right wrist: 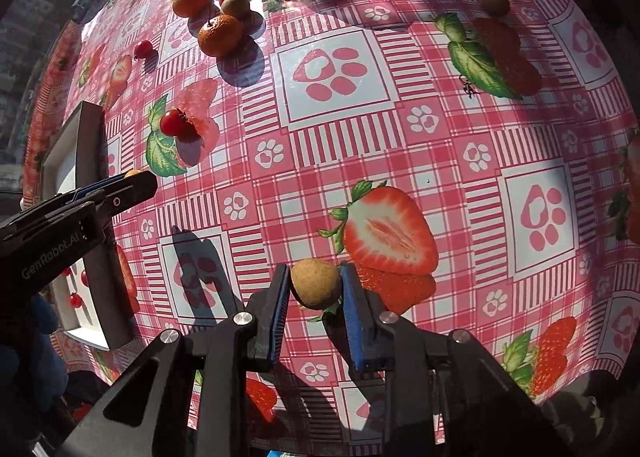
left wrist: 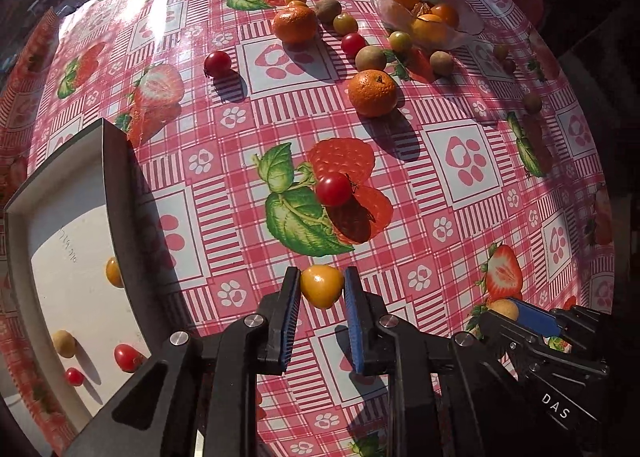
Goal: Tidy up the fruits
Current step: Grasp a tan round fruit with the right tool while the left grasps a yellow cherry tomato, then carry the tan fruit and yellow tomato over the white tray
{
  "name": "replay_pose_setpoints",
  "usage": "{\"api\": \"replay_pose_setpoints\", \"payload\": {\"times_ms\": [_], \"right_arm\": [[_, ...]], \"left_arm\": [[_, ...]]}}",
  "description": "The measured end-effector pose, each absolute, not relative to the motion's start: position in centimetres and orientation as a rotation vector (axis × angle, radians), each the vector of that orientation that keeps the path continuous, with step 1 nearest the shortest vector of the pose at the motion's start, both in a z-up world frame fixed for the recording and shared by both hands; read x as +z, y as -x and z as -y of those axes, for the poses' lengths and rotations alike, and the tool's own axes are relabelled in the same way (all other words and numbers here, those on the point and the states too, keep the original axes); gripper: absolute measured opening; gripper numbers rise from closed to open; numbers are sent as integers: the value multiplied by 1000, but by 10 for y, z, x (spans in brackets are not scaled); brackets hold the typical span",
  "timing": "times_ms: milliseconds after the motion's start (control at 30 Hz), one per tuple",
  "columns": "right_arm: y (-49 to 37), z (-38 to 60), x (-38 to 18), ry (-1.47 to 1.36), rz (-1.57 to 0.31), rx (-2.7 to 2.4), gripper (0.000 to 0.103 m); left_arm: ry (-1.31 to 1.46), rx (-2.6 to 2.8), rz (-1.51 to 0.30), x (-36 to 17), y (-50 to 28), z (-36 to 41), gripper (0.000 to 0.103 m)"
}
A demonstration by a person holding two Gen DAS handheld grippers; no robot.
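Left wrist: ribbed gripper (left wrist: 322,289), glossy (yellow) tomato (left wrist: 322,286)

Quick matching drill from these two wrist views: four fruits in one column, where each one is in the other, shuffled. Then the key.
1. yellow tomato
2. tan longan
3. red cherry tomato
4. physalis

A. in the glass bowl
B. loose on the tablecloth
C. clamped in the left gripper
D. clamped in the right gripper

Pairs: 1-C, 2-D, 3-B, 4-A
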State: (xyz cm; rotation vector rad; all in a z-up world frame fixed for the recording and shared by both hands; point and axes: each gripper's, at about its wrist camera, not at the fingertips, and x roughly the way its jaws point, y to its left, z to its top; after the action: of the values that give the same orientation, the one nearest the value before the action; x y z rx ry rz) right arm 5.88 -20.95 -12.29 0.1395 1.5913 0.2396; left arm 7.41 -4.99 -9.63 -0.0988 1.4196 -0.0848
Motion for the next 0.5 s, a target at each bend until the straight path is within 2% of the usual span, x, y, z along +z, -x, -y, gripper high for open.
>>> {"api": "replay_pose_setpoints", "payload": {"times_ms": [500], "right_arm": [[-49, 180, -101, -135, -1580, 273, 28]], "left_arm": [[148, -38, -1362, -75, -45, -16, 23]]}}
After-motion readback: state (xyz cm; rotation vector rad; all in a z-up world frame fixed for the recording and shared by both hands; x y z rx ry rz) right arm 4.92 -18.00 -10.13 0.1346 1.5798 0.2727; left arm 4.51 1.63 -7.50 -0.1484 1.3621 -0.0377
